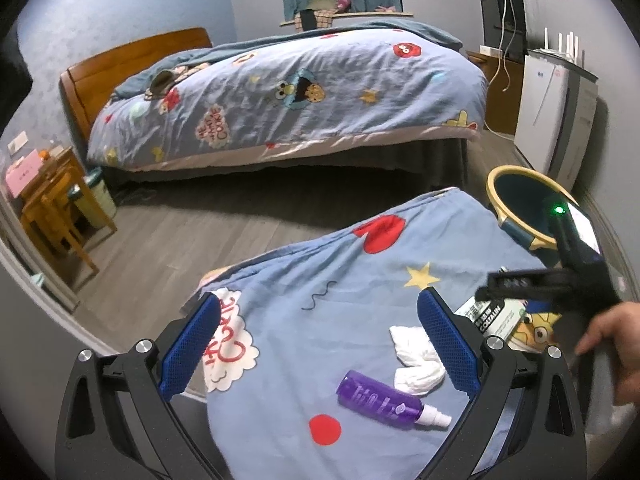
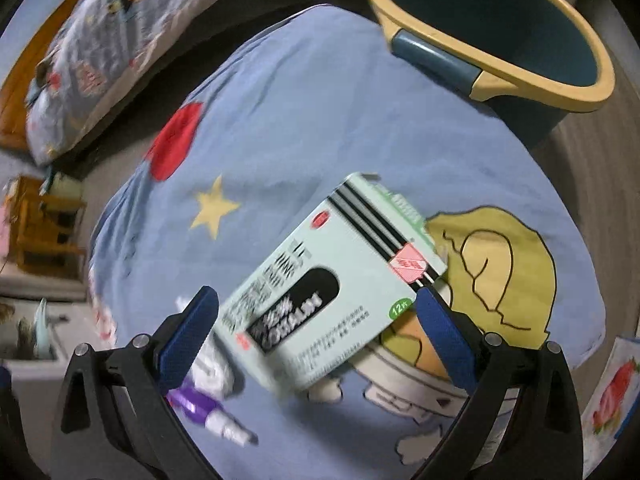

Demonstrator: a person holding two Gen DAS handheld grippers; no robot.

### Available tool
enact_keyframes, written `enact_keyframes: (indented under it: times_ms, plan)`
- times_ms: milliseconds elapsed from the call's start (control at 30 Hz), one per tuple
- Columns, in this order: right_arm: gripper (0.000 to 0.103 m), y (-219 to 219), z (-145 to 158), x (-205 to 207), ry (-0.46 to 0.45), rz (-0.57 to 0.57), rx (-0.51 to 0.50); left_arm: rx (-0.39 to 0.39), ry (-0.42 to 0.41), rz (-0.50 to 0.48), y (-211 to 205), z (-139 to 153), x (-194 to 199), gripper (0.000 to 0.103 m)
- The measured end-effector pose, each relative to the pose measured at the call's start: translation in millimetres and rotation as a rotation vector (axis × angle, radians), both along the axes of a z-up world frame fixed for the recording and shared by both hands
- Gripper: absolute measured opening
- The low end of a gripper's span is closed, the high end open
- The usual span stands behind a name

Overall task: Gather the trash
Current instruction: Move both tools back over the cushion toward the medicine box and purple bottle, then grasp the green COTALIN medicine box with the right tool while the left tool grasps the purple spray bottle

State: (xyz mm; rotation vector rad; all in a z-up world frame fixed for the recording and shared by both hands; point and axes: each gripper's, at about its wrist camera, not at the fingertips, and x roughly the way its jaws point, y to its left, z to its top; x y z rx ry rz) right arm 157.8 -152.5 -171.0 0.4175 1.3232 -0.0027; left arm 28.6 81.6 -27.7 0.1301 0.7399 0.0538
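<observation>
A pale green medicine box [image 2: 328,292] lies on a blue cartoon-print cloth [image 2: 304,128]. My right gripper [image 2: 316,312] is open with its blue fingers on either side of the box, not closed on it. In the left wrist view the box [image 1: 494,314] shows under the right gripper [image 1: 516,280]. My left gripper [image 1: 320,320] is open and empty above the cloth [image 1: 320,272]. A crumpled white tissue [image 1: 416,356] lies by its right finger [image 1: 448,344]. A purple spray bottle [image 1: 384,400] lies near it; it also shows in the right wrist view [image 2: 204,408]. A blue bin with a yellow rim [image 2: 492,32] stands beyond the cloth.
The bin [image 1: 524,208] stands at the right by a white appliance [image 1: 556,112]. A bed with a blue cartoon duvet [image 1: 288,92] lies across the grey wooden floor [image 1: 160,232]. A wooden side table [image 1: 56,208] stands at the left.
</observation>
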Motion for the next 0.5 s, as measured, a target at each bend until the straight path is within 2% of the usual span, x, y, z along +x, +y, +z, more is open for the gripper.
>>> enact_keyframes:
  times_ms: [67, 100, 267, 367, 500]
  plan:
    - [0.098, 5, 0, 5, -0.013, -0.016, -0.033, -0.007, 0.004, -0.004, 3, -2, 2, 0.097]
    - [0.098, 12, -1, 8, -0.018, -0.004, -0.084, -0.01, 0.007, -0.005, 4, -2, 3, 0.097]
    - [0.098, 45, -2, 15, -0.08, 0.152, -0.302, -0.026, 0.027, -0.009, 7, -7, 9, 0.097]
    - [0.097, 45, -4, 16, -0.081, 0.165, -0.316, -0.038, 0.038, -0.01, 7, -8, 12, 0.097]
    - [0.097, 27, -9, 22, -0.058, 0.115, -0.243, -0.029, 0.05, -0.016, 4, -11, 14, 0.097]
